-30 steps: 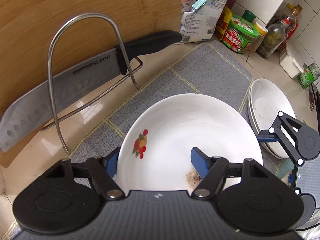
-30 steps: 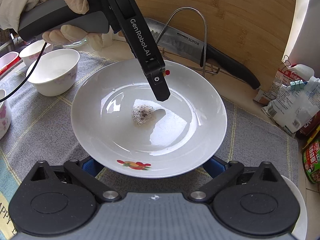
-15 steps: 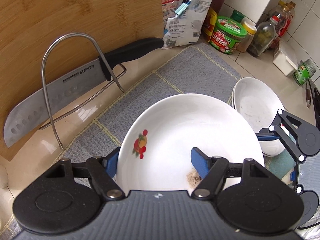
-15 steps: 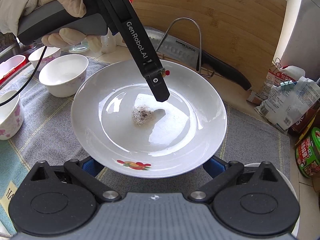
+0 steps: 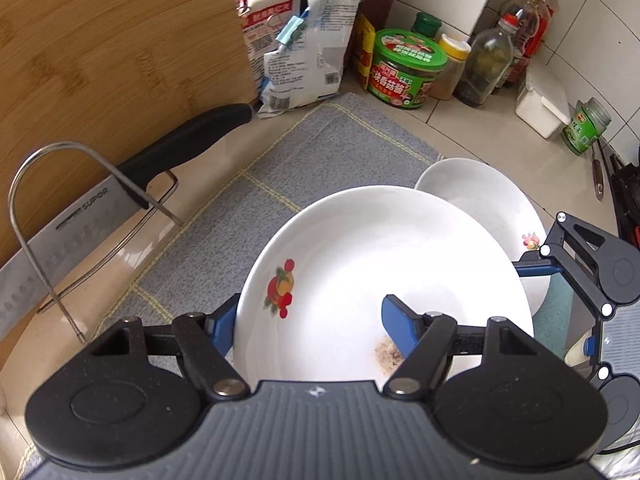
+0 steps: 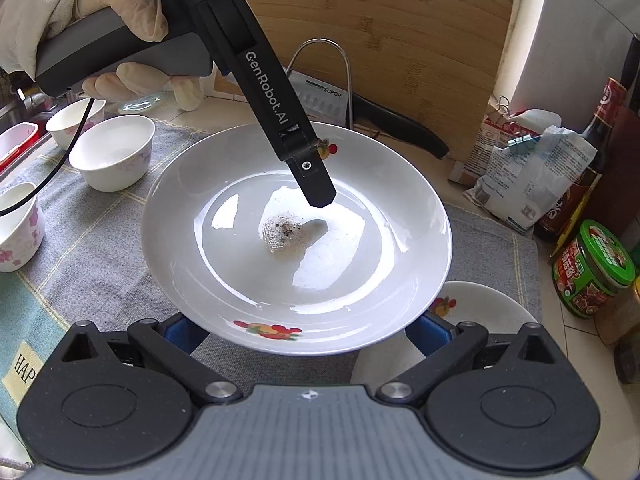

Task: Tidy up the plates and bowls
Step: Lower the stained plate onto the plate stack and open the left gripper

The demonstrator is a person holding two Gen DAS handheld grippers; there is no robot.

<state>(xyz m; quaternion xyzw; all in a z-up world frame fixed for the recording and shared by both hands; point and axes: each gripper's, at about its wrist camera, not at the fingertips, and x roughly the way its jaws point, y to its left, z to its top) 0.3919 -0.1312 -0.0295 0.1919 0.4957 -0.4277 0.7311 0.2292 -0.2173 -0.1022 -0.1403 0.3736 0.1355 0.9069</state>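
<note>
left gripper (image 5: 308, 322) clamps the plate (image 5: 384, 264) rim; right gripper (image 6: 308, 330) cradles beneath.

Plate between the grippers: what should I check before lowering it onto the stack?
1. Left gripper clamped on the plate rim: ok.
2. Right gripper holding under the opposite rim: cannot tell, its pads are hidden.
3. Plate level: ok, as far as the right wrist view shows.
4. Plate centred over the stack: not ok, it only partly overlaps.
5. Stack top free of things: ok on the visible part.
6. Plate clean: not ok, residue sits in the middle.
</note>
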